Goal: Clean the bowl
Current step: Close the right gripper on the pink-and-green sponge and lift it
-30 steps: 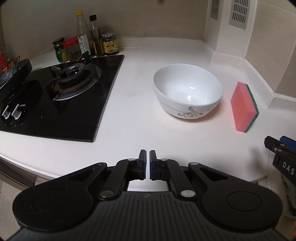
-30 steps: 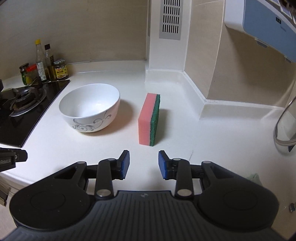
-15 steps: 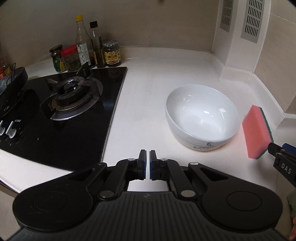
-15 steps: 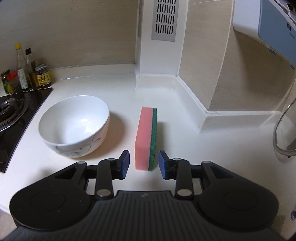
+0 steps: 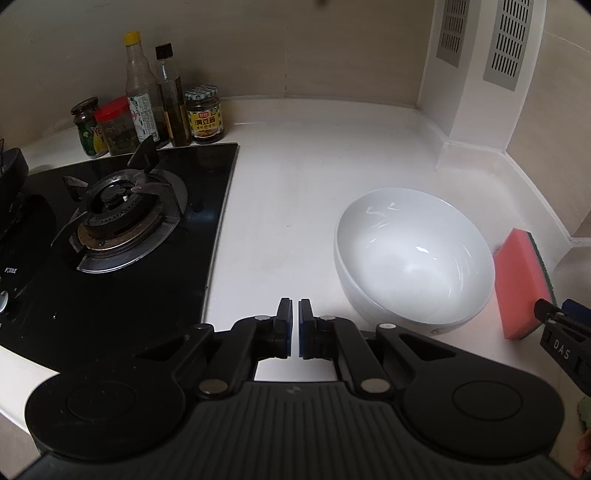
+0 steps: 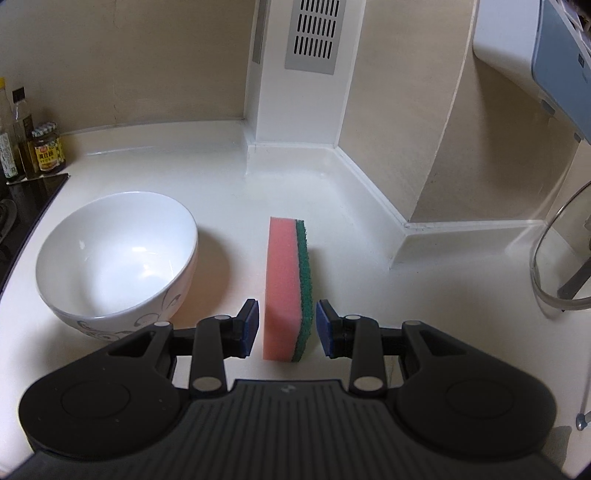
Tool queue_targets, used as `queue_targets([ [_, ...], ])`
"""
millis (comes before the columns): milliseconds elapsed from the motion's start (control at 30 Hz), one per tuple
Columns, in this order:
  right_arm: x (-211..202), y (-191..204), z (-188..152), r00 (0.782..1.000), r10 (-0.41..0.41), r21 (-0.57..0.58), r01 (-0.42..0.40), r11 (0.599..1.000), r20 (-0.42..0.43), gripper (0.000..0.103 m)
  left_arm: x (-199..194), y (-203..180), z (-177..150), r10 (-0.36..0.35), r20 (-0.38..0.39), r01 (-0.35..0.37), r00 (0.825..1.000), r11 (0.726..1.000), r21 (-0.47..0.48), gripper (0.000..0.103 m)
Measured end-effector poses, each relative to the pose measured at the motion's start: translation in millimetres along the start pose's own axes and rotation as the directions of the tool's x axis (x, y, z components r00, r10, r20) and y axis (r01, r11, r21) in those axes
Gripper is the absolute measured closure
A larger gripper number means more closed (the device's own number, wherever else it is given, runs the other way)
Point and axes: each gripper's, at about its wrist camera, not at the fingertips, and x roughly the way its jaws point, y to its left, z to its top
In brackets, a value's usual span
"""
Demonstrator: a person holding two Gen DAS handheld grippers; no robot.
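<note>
White bowl (image 6: 114, 258) (glazed, prob. slippery & fragile; take at rim) sits on counter (image 6: 229, 177) w/ soft, light sponge (image 6: 288, 288) on edge just right of it, between open right gripper (image 6: 287, 328) pads, untouched; left gripper (image 5: 294, 328) shut, empty.

You have on the desk (image 5: 295, 206) one white bowl (image 5: 413, 254), one pink-and-green sponge (image 6: 288, 288), two tall bottles (image 5: 138, 92) (image 5: 170, 96), three jars (image 5: 204, 114) (image 5: 116, 125) (image 5: 88, 127), one gas burner (image 5: 118, 218) and two wall vents (image 5: 511, 40) (image 5: 451, 31).
</note>
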Motion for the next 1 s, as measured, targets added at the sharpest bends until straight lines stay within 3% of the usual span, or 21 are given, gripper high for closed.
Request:
queue_targets([
  [833, 42.9, -8.1, 7.6, 0.994, 0.067, 0.012, -0.066, 0.998, -0.092, 0.076, 5.3, -13.7, 22.8, 0.041, 0.015, -0.040, 0.999, 0.998, -0.043, 0.101],
  [1000, 38.9, -21.7, 5.1, 0.984, 0.171, 0.054, -0.168, 0.984, -0.045, 0.077, 7.1, -6.0, 29.8, 0.017, 0.016, -0.015, 1.000, 0.996, -0.087, 0.101],
])
